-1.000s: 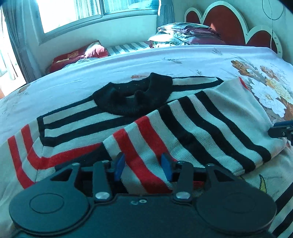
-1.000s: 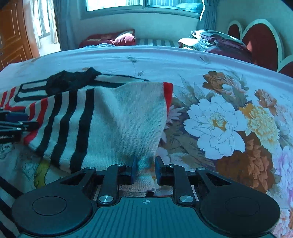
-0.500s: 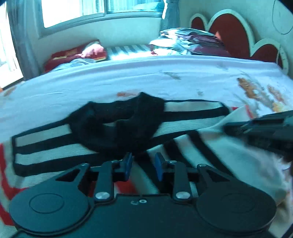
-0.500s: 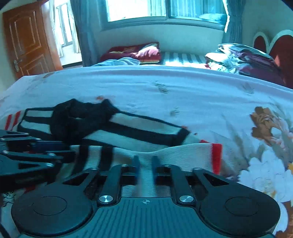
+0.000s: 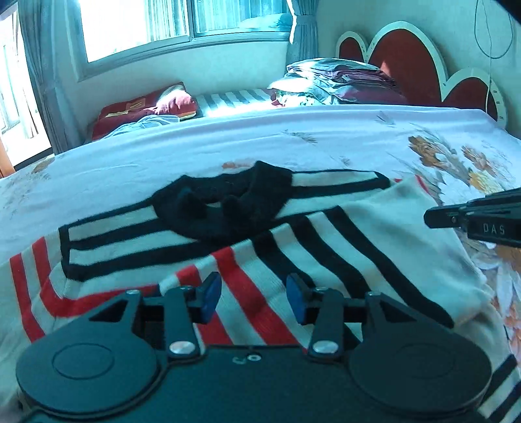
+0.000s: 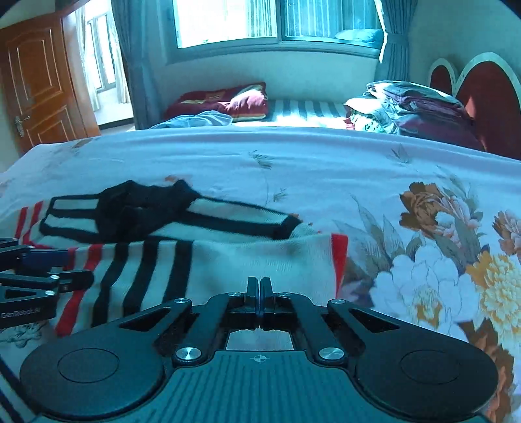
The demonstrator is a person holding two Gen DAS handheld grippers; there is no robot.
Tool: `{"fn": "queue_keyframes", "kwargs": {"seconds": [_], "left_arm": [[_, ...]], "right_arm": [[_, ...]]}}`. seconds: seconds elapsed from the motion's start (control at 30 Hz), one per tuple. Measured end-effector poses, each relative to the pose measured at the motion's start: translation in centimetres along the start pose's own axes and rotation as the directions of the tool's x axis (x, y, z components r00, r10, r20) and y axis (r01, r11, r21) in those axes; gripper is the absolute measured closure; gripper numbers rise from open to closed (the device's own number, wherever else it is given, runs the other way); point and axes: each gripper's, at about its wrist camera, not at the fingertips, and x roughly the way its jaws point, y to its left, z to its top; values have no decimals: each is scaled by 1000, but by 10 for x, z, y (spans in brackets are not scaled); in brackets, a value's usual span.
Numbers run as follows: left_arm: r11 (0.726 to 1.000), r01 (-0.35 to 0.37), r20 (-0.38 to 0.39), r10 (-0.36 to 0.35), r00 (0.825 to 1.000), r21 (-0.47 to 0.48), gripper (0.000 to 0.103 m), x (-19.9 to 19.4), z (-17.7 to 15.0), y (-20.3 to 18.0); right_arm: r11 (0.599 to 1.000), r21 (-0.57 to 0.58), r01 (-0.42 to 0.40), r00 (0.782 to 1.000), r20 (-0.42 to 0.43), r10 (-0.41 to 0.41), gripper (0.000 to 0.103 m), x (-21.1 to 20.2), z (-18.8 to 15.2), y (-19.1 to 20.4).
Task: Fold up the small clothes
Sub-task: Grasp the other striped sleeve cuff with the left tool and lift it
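Sweater [image 5: 293,247] lies on the bed [image 5: 195,156], its near half folded up toward the black collar [image 5: 221,205]. Left gripper [image 5: 254,301] is opening over it, releasing; right gripper [image 6: 259,291] is pressed together, empty.

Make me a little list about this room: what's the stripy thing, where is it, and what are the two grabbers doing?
thing: striped sweater, red, black and white, black collar
place: lying on the flowery bedsheet, its near part folded over
left gripper: jaws opening, above the sweater, not pinching it
right gripper: jaws shut, nothing visibly held
behind: pile of folded clothes, window
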Motion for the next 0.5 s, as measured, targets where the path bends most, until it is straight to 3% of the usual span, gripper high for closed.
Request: {"fn": "queue_keyframes", "kwargs": {"seconds": [0.17, 0.2, 0.3, 0.4, 0.5], "left_arm": [[999, -53, -41, 53, 998, 3, 58, -3, -32, -13], [998, -58, -25, 58, 998, 2, 58, -3, -35, -13], [996, -84, -48, 83, 995, -13, 56, -3, -30, -15], [991, -133, -43, 132, 990, -4, 60, -14, -24, -20], [988, -152, -85, 150, 985, -13, 59, -11, -33, -21]], "right_arm": [[999, 39, -33, 994, -106, 37, 103, -20, -51, 10], [998, 48, -32, 996, -81, 36, 103, -22, -59, 10], [997, 67, -30, 996, -87, 36, 103, -23, -55, 9], [997, 56, -51, 997, -63, 55, 103, -34, -45, 9], [999, 29, -36, 990, -135, 39, 103, -25, -52, 6]]}}
